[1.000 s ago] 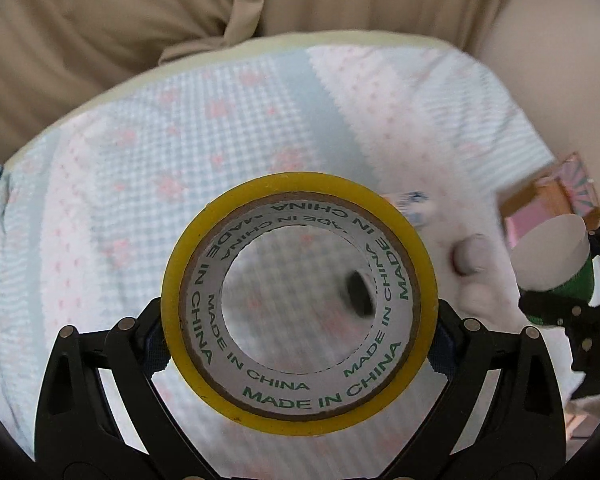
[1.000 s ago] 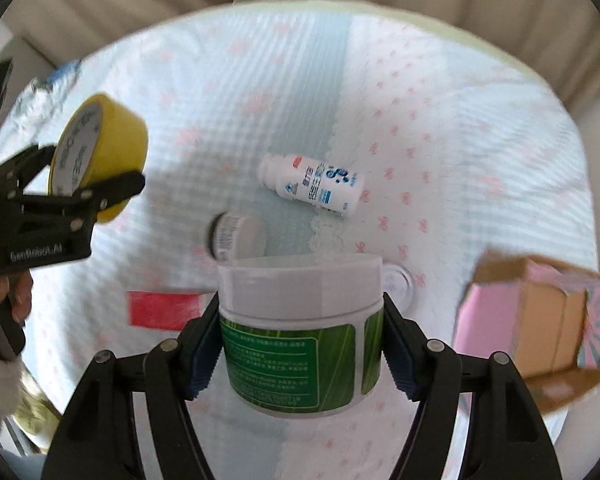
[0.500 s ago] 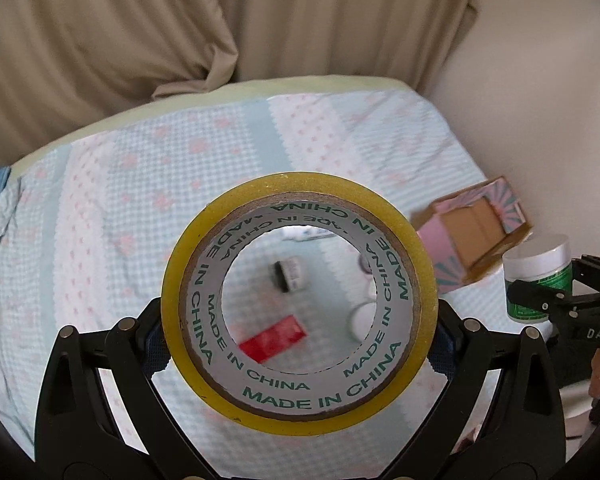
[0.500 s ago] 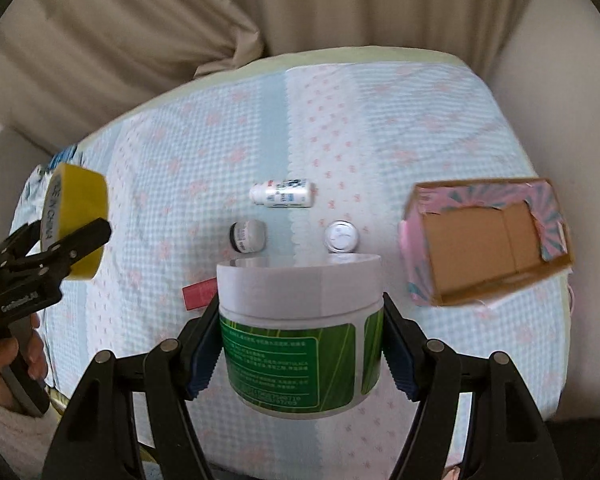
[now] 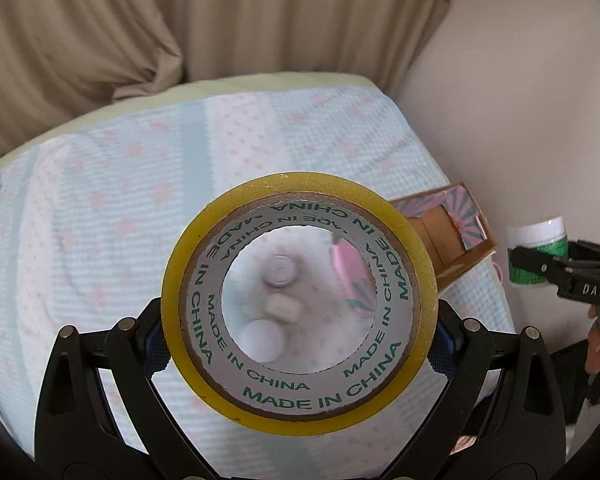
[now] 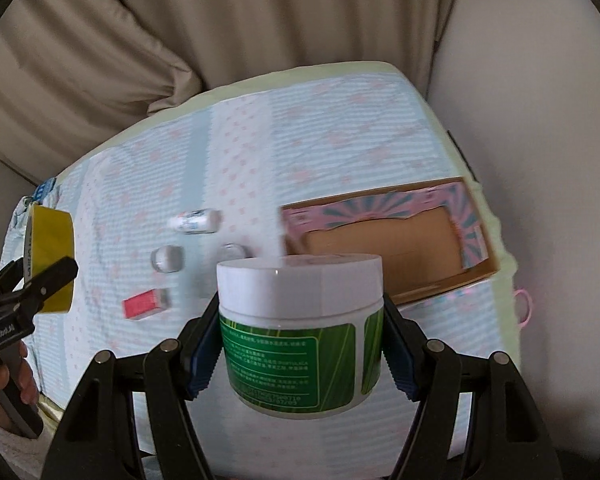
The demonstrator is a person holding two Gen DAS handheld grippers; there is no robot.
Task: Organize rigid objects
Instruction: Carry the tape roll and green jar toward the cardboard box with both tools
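My left gripper point(image 5: 298, 320) is shut on a yellow tape roll point(image 5: 388, 394), held up above the bed; the roll also shows in the right wrist view point(image 6: 52, 256). My right gripper point(image 6: 298, 354) is shut on a white jar with a green label point(image 6: 300, 320), held above the bed's near edge; the jar also shows in the left wrist view point(image 5: 538, 252). An open pink cardboard box point(image 6: 384, 244) lies on the bed at the right. A white bottle point(image 6: 196, 220), two small round containers point(image 6: 167, 258) and a red packet point(image 6: 144, 304) lie on the bedspread.
The bed has a pale blue and pink checked spread point(image 6: 320, 140). Beige curtains point(image 6: 220, 20) hang behind it and a wall point(image 6: 540, 80) stands at the right. The person's hand point(image 6: 16, 376) holds the left gripper's handle.
Both grippers have pulled back and risen from the bed, each keeping its object. The left view has swung right, so the box and small containers now show behind and through the roll.
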